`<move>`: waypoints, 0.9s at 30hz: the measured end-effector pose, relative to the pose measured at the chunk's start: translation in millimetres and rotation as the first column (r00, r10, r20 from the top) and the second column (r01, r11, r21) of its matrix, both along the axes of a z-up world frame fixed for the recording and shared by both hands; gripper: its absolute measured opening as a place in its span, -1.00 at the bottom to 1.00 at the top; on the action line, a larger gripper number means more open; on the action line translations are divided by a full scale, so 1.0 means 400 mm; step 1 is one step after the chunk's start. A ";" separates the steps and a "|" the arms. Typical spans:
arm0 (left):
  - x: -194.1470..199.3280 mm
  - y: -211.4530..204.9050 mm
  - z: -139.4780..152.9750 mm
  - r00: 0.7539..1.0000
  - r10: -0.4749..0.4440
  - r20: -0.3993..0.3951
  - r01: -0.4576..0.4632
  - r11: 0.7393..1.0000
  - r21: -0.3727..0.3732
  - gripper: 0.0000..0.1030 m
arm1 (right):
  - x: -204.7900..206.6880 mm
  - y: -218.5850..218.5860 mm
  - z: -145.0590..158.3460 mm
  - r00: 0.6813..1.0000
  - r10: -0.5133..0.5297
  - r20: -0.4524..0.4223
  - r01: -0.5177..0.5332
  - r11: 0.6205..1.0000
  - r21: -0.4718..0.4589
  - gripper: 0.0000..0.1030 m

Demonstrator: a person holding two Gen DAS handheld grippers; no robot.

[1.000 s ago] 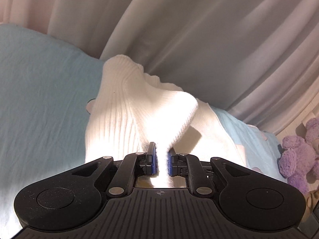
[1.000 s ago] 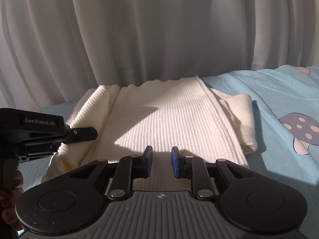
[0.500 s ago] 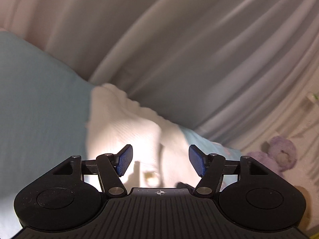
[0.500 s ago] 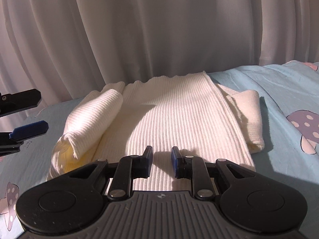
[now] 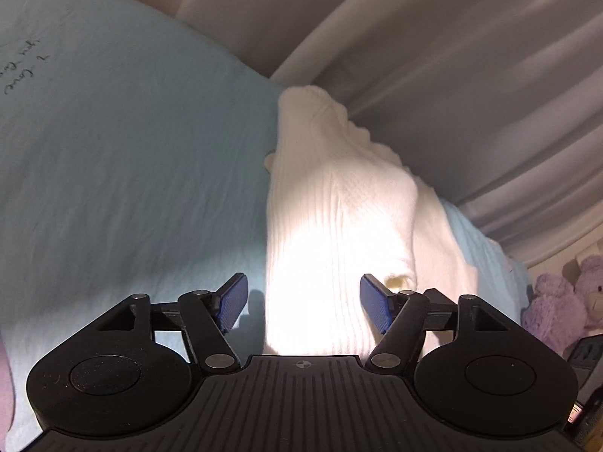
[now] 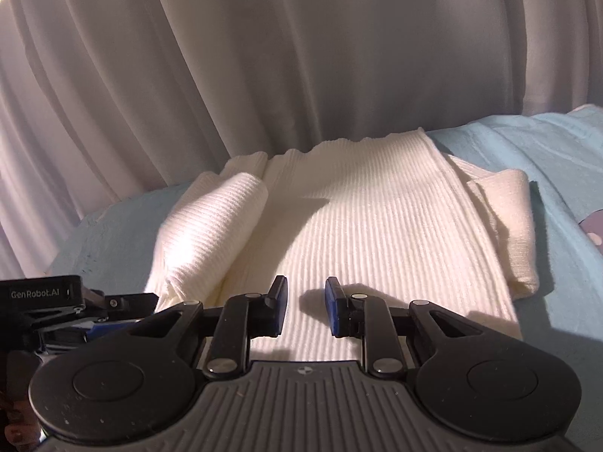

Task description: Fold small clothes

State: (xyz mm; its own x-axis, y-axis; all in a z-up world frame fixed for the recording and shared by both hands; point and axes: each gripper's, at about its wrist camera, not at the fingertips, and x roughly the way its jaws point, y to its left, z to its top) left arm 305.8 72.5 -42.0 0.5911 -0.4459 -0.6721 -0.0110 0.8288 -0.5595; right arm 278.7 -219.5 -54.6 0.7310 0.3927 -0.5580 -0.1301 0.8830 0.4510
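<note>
A cream ribbed knit garment (image 6: pixel 377 233) lies flat on the light blue bedsheet (image 6: pixel 557 143). Its left sleeve (image 6: pixel 211 233) is folded in over the body and its right sleeve (image 6: pixel 508 218) is folded at the right side. My right gripper (image 6: pixel 306 309) hovers over the garment's near hem, its jaws narrowly apart and holding nothing. My left gripper (image 5: pixel 303 303) is open and empty at the garment's (image 5: pixel 339 218) left edge. It also shows in the right wrist view (image 6: pixel 94 320), low at the left.
Pale curtains (image 6: pixel 301 56) hang right behind the bed. Purple plush toys (image 5: pixel 557 309) sit at the far right in the left wrist view. The bedsheet (image 5: pixel 113 150) stretches off to the left of the garment.
My left gripper let go of the sleeve, opened wide and drew back to the garment's left edge. The sleeve now lies folded over the body. My right gripper stayed put.
</note>
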 end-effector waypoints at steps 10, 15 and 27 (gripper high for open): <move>0.006 0.100 0.012 0.962 0.258 0.093 -0.273 0.939 0.211 0.88 | 0.206 0.003 -0.048 0.971 0.135 -0.199 -0.045 0.914 0.402 -0.07; 0.032 0.076 -0.028 0.974 0.221 0.057 -0.228 0.950 0.214 0.88 | 0.255 0.047 -0.051 0.962 0.173 -0.210 -0.068 0.900 0.430 -0.07; 0.047 0.021 -0.048 0.984 0.166 0.072 -0.179 0.951 0.252 0.88 | 0.284 0.133 -0.043 0.955 0.223 -0.197 -0.148 0.930 0.336 -0.72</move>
State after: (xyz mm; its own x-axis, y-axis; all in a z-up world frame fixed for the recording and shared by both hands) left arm 324.6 80.8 -61.0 0.6792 -0.1508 -0.7183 -0.1438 0.9323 -0.3318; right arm 392.4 -166.5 -71.8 0.4955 0.6911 -0.5262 -0.1389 0.6610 0.7374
